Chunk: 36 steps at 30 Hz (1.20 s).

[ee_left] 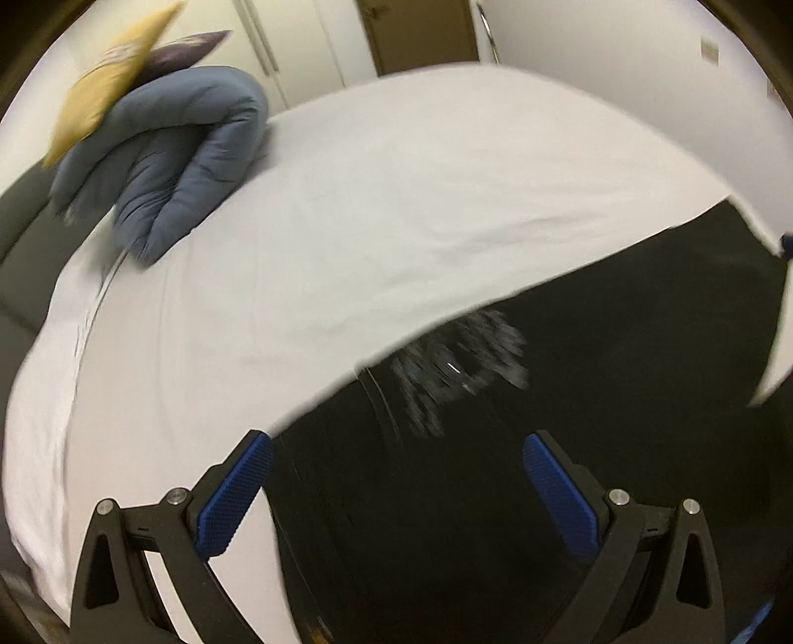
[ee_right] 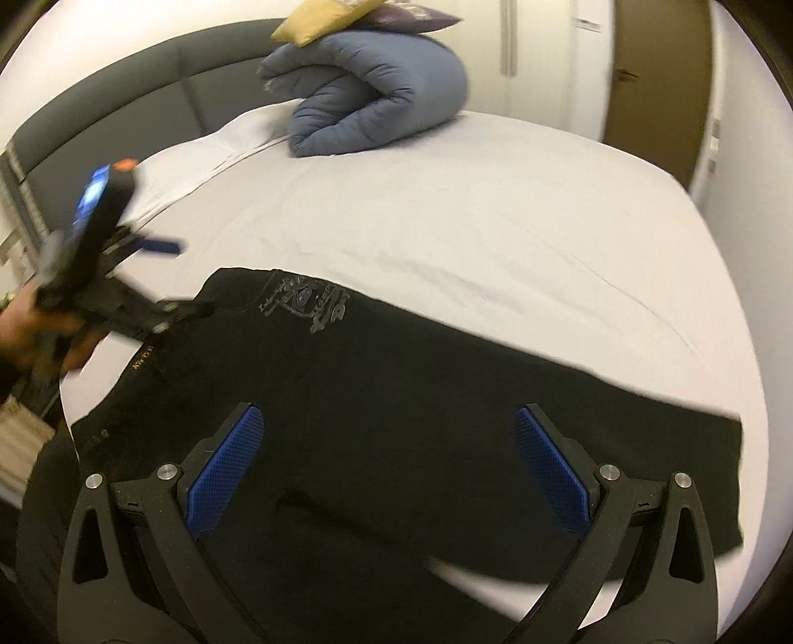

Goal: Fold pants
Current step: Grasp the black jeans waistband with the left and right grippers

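Note:
Black pants (ee_right: pixel 396 386) with a grey printed emblem (ee_right: pixel 305 302) lie flat on the white bed sheet (ee_right: pixel 471 223); they also show in the left wrist view (ee_left: pixel 594 396). My left gripper (ee_left: pixel 396 446) is open and empty, hovering over the pants near the emblem (ee_left: pixel 461 361). In the right wrist view it (ee_right: pixel 188 277) appears at the left, over the pants' upper left corner, held by a hand. My right gripper (ee_right: pixel 389 416) is open and empty above the middle of the pants.
A rolled blue duvet (ee_right: pixel 376 104) lies at the far side of the bed with a yellow cushion (ee_right: pixel 317 22) and a purple cushion on it. A grey headboard (ee_right: pixel 148 74) runs along the left. Wardrobe doors and a brown door (ee_right: pixel 654 74) stand behind.

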Available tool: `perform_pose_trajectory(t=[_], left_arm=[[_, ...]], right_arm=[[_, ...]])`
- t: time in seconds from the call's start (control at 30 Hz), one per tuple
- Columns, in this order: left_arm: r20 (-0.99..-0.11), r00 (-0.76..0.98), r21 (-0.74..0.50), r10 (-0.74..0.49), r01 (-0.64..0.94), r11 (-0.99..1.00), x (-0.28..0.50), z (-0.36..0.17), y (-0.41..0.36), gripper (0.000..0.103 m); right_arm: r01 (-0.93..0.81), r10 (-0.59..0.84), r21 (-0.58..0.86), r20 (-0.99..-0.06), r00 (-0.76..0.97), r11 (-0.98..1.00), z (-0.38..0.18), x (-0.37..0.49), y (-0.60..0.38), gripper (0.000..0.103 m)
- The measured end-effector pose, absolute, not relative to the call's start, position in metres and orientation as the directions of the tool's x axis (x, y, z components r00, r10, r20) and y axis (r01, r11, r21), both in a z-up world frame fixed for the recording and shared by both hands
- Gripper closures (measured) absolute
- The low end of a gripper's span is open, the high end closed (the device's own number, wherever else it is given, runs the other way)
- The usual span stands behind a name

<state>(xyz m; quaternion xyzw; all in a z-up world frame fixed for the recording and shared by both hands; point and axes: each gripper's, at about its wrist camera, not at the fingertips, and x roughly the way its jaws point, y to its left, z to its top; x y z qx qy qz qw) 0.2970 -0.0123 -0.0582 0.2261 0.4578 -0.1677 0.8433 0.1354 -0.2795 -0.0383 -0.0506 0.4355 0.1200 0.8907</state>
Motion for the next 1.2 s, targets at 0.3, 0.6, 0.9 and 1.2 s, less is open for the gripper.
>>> perform_pose_trajectory(t=[0.3, 0.6, 0.9, 1.2], left_arm=[[-0.919, 0.395, 0.24, -0.011, 0.581, 0.777, 0.393, -0.114, -0.022, 0.0], [-0.971, 0.201, 0.028, -0.128, 0.629, 0.777, 0.411, -0.146, -0.014, 0.044], [-0.9, 0.41, 0.172, -0.147, 0.644, 0.746, 0.355, -0.107, -0.017, 0.092], [-0.804, 0.562, 0.272, -0.195, 0.638, 0.72, 0.297, -0.08, -0.009, 0.092]], right_arm=[[-0.365, 0.263, 0.075, -0.825, 0.499, 0.928, -0.076, 0.226, -0.313, 0.023], [-0.41, 0.277, 0.088, -0.859, 0.43, 0.908, -0.103, 0.263, -0.306, 0.039], [-0.514, 0.271, 0.042, -0.884, 0.381, 0.857, -0.108, 0.29, -0.26, 0.051], [-0.573, 0.242, 0.003, -0.908, 0.341, 0.819, -0.105, 0.297, -0.243, 0.054]])
